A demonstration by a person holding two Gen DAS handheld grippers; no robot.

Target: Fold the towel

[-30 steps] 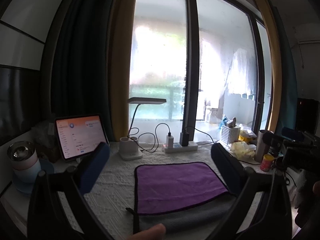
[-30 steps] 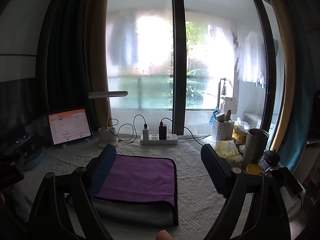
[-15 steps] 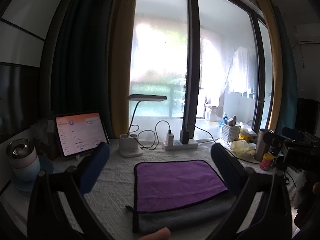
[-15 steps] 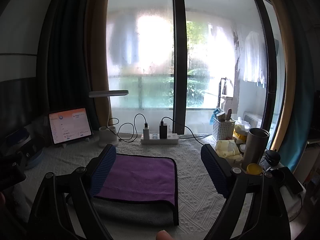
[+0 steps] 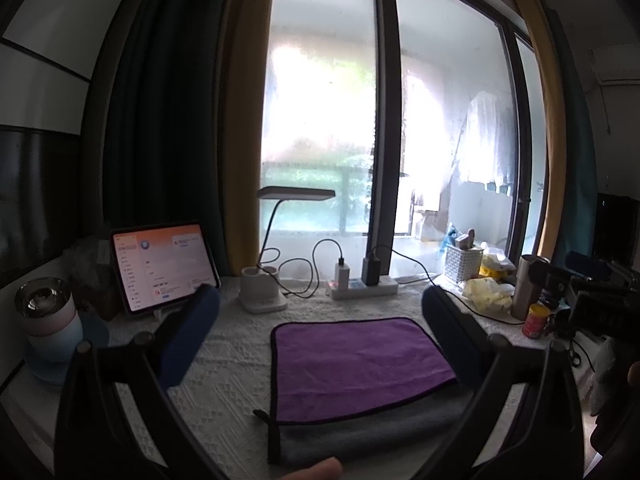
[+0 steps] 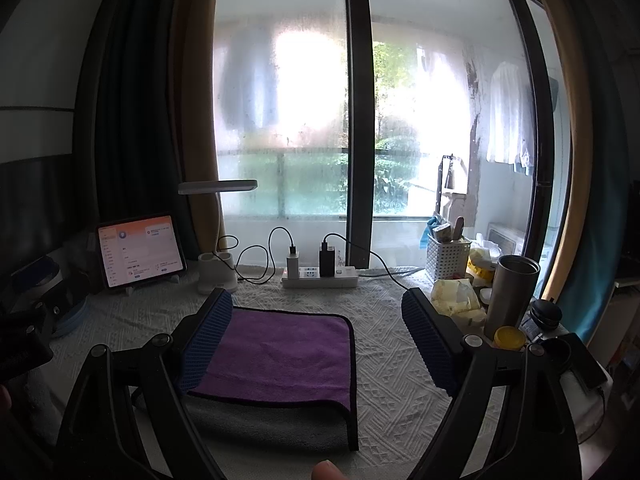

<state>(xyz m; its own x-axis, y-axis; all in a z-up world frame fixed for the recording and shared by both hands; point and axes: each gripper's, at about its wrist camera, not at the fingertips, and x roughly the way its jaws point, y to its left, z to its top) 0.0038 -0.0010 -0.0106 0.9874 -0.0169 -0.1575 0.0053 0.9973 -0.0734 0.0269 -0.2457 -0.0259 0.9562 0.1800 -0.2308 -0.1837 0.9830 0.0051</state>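
Note:
A towel (image 5: 356, 364), purple on top with a black hem and a grey underside, lies folded on the white textured tablecloth (image 5: 228, 384). Its grey lower layer sticks out at the near edge. It also shows in the right wrist view (image 6: 280, 360). My left gripper (image 5: 320, 332) is open and empty, held above the table over the towel's left part. My right gripper (image 6: 316, 340) is open and empty, above the towel's right side, its left finger over the purple layer.
At the back stand a lit tablet (image 5: 162, 266), a desk lamp (image 5: 264, 292) and a power strip (image 5: 362, 286) with chargers. A cup (image 5: 48, 320) is far left. A steel tumbler (image 6: 512, 296), white basket (image 6: 448, 256), yellow jar (image 6: 508, 338) and clutter crowd the right.
Both grippers stay open and empty. The left wrist view has drifted slightly, the towel sitting a touch higher in the frame. The towel has not moved.

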